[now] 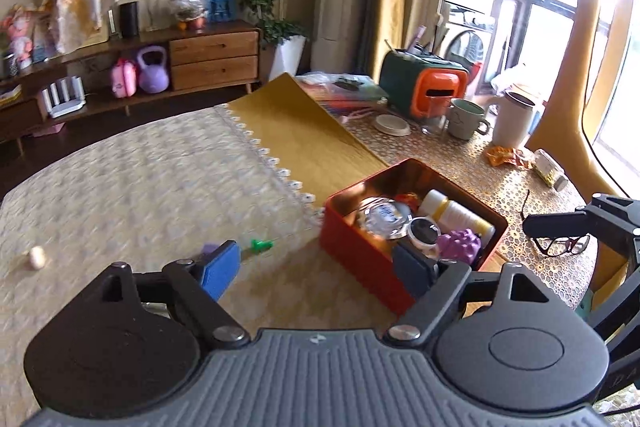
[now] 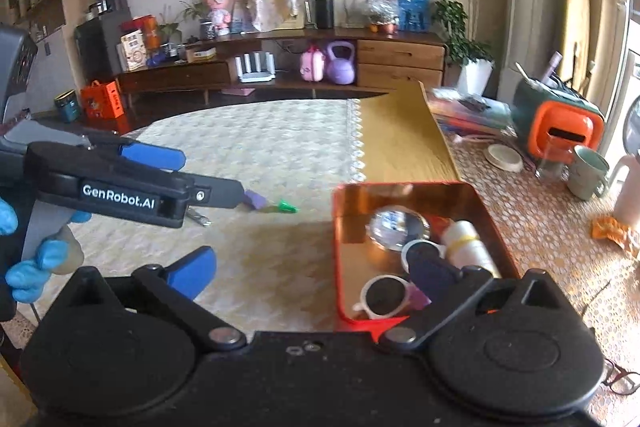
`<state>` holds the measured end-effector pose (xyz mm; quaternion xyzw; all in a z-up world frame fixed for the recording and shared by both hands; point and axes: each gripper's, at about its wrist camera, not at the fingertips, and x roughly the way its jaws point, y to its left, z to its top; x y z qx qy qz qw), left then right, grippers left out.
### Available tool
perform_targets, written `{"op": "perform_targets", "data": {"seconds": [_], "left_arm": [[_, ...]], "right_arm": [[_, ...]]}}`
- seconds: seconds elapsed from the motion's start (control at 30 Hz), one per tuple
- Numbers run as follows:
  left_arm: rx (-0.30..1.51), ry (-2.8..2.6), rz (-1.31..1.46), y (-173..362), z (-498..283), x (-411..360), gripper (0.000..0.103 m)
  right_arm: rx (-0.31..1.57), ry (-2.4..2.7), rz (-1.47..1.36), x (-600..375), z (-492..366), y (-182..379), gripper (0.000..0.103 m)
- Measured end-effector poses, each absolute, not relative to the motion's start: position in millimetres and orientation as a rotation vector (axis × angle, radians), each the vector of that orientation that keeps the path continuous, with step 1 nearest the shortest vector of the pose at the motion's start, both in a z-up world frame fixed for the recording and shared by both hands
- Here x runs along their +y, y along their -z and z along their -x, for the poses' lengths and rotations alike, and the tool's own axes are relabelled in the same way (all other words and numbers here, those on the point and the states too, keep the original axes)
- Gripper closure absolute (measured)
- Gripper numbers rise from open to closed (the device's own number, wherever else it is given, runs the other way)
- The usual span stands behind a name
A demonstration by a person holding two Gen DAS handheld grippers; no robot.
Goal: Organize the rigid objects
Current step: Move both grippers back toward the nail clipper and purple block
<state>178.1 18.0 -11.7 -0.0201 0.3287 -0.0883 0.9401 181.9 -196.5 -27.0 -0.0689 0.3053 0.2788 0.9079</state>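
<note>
Two wide-open, empty hand-held grippers, left (image 2: 208, 179) marked "GenRobot.AI", right (image 2: 312, 275) unlabelled.

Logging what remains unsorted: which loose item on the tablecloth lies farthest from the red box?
The small beige piece, alone near the cloth's left edge. The green piece and purple piece lie much closer to the red box.

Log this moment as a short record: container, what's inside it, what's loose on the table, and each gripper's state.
container: red box, lid off, on the table
inside: white bottle, glass jar, white sunglasses, purple toy
loose: green piece, small purple piece, beige piece
left gripper: open, empty
right gripper: open, empty, one finger over the box
</note>
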Motion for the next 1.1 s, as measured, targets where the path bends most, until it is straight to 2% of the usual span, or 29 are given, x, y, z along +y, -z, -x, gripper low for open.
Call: {"op": "perform_targets", "data": {"seconds": [0.23,0.43,0.77,1.1], "left_arm": [[0.648,0.097,0.050,14.5,-152.6,53.7,0.019],[0.638,0.019,0.076,22.3,-137.4,88.1,0.009],[0.673,-0.073,0.130,57.0,-133.6,139.5,0.009],[0.686,-0.094,0.147,96.3,-155.4,153.8,0.009]], "right_arm": [[0.614,-0.614,0.178,-166.2,-173.5,20.3,0.000],[0.613,-0.648,0.199,-139.1,-170.4,21.1,0.000],[0.600,-0.702,0.257,-92.0,-182.8,30.1,0.000],[0.619,-0.754,0.286,-58.3,-219.4,52.9,0.000]]}}
